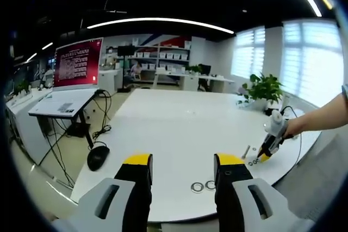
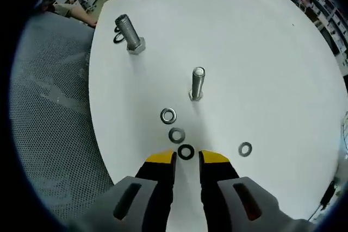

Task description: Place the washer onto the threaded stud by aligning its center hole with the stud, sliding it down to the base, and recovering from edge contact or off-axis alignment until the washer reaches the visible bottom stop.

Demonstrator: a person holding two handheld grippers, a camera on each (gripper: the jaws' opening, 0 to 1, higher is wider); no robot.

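Note:
In the right gripper view a slim threaded stud [image 2: 198, 83] stands upright on the white table [image 2: 255, 52]. Three washers lie in a row in front of it: a bright one [image 2: 168, 116], a grey one [image 2: 176, 135] and a dark one [image 2: 186, 151]. The dark one rests just ahead of my right gripper [image 2: 187, 157], whose yellow-tipped jaws are slightly open and hold nothing. A further washer [image 2: 245, 148] lies to the right. My left gripper [image 1: 182, 161] is wide open above the table's near edge. Its view catches the right gripper [image 1: 270, 148] and the stud [image 1: 246, 151].
A thicker bolt [image 2: 129, 33] stands head down at the table's far left edge, a dark ring [image 2: 118, 39] at its base. Two washers [image 1: 203, 186] lie near the left gripper. A potted plant [image 1: 263, 88] and a cable sit at the table's far side; a monitor cart [image 1: 76, 80] stands beside it.

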